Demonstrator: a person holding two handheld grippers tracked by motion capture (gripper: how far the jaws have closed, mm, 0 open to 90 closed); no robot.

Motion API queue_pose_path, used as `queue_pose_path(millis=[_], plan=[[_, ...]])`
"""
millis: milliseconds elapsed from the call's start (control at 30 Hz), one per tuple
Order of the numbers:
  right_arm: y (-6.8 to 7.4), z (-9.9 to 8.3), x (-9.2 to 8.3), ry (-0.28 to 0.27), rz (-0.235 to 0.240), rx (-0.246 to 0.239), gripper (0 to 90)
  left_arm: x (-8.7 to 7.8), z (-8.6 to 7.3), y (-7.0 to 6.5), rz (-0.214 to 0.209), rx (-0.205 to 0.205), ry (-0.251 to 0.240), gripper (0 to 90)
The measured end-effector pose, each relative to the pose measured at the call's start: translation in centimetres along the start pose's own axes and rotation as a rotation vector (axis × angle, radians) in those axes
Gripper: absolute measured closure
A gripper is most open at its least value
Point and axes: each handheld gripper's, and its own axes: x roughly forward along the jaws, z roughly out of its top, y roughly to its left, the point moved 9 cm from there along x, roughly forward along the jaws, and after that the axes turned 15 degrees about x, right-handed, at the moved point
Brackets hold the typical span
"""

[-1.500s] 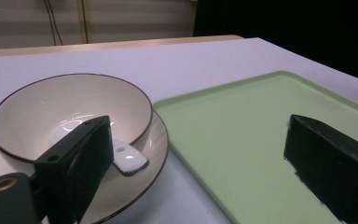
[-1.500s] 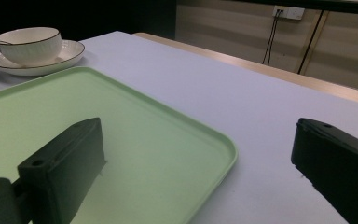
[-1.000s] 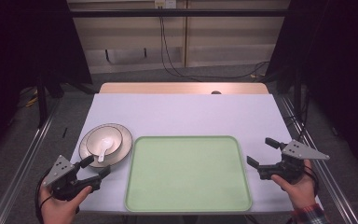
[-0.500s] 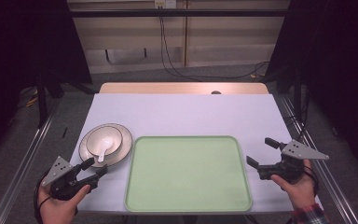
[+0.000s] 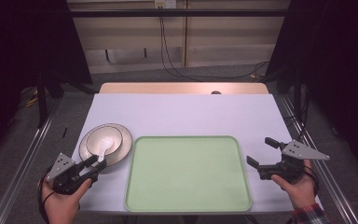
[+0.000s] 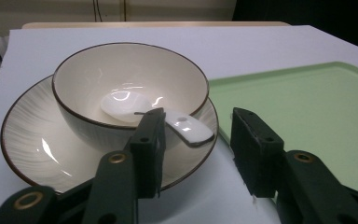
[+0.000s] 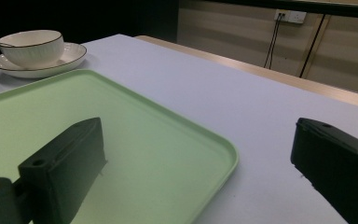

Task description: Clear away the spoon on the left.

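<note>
Closing around the spoon (image 6: 186, 129) handle at lower left, the left claw (image 6: 198, 149) is half-narrowed, not yet gripping; the right claw (image 5: 262, 151) gapes wide.

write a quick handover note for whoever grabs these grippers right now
Left gripper: jaws have just been closing around the spoon handle, which lies between them; the pads do not press on it yet, so nothing is held.
Right gripper: open, empty, over the table at the right edge of the green tray.
Things: the spoon lies in the bowl, its handle over the near rim; the bowl stands on the plate, left of the tray. The tray has nothing on it.
Done: left gripper lined up on the handle.
Left, likely: finish the grip and lift the spoon; probably move the dishes to the tray.
</note>
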Motion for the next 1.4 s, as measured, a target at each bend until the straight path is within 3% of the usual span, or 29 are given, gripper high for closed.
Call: queue_pose_path(millis=[800, 1400], plan=[[0.12, -0.04, 0.0, 0.001, 0.009, -0.003, 2.5, -0.27, 0.34, 0.57, 0.03, -0.016, 0.001, 74.9], [0.24, -0.01, -0.03, -0.002, 0.013, 0.0, 2.6, 0.4, 0.14, 0.32, 0.022, -0.021, 0.005, 80.4]])
